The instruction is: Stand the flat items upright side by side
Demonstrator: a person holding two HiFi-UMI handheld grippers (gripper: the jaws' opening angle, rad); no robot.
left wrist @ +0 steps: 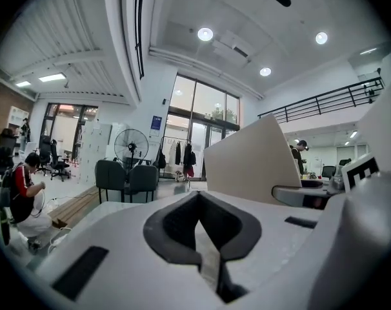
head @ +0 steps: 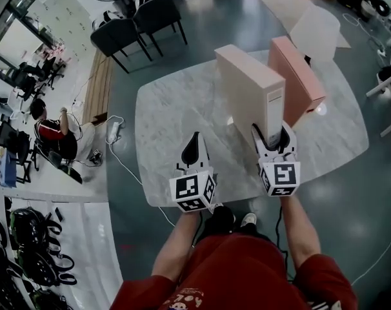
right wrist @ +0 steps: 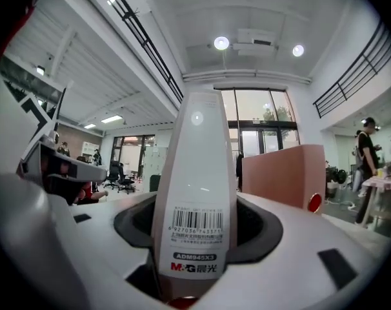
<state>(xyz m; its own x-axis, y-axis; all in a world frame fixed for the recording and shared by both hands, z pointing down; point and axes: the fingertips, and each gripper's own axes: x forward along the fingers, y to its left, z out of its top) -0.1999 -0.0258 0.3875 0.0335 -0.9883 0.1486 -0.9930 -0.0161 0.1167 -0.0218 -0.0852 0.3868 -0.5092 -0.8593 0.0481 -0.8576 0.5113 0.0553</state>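
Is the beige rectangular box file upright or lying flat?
Upright. The beige rectangular box file stands on a narrow edge on the grey marble table, its labelled spine vertical and clamped by the right gripper.

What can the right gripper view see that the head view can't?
Only the right gripper view shows the barcode label on the spine of the beige box and the round ceiling lights. Only the head view shows the marble table under the boxes and the person's red top. Both show the beige box standing upright, clamped in the right gripper, with the pink box upright beside it.
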